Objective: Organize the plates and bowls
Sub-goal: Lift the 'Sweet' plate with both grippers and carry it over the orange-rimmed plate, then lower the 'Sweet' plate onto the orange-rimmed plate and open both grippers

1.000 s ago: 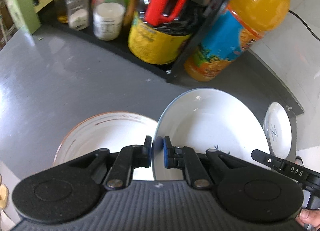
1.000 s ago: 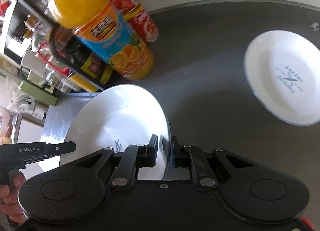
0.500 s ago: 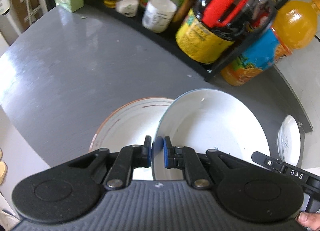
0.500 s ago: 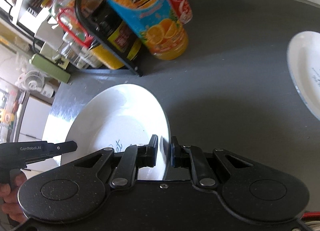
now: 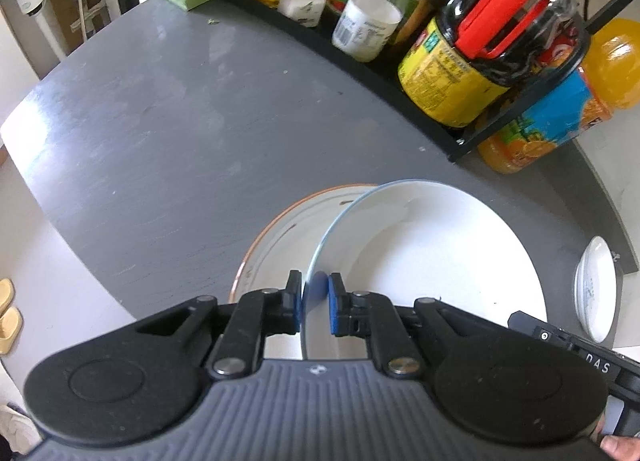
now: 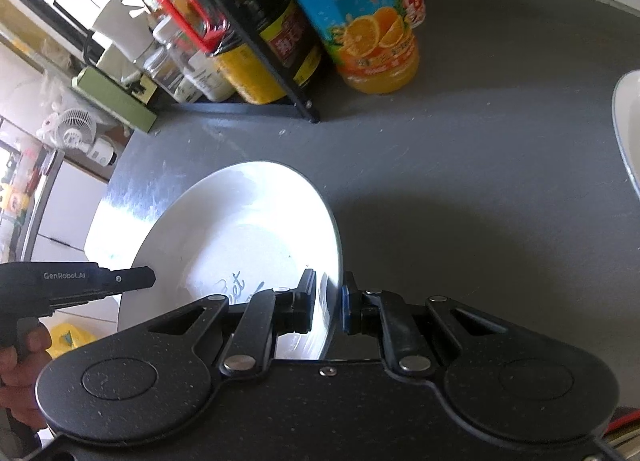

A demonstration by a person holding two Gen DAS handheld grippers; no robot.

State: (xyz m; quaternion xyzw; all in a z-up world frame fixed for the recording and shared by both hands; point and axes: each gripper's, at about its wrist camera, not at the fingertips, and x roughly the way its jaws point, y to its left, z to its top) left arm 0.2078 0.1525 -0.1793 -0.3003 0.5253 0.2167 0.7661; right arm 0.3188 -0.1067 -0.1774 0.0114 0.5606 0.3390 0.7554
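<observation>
A large white plate with a thin blue rim (image 5: 424,257) hangs tilted over the grey table, held at opposite edges by both grippers. My left gripper (image 5: 314,293) is shut on its left rim. In the right wrist view, the right gripper (image 6: 329,301) is shut on the right rim of the same plate (image 6: 240,237). An orange-rimmed plate (image 5: 276,229) lies on the table under the held plate, partly hidden by it. A small white plate (image 5: 596,293) rests at the far right and shows as a sliver (image 6: 628,121) in the right wrist view.
A black rack (image 5: 460,137) of jars and sauce bottles lines the table's far side, with an orange juice bottle (image 5: 560,117) beside it. A hand holds the other gripper's handle (image 6: 76,281). The table's left edge (image 5: 24,129) drops to a white floor.
Both grippers have carried the held plate left, away from the bottles. It now covers more of the orange-rimmed plate. The small plate has slid toward the right edge of the right wrist view.
</observation>
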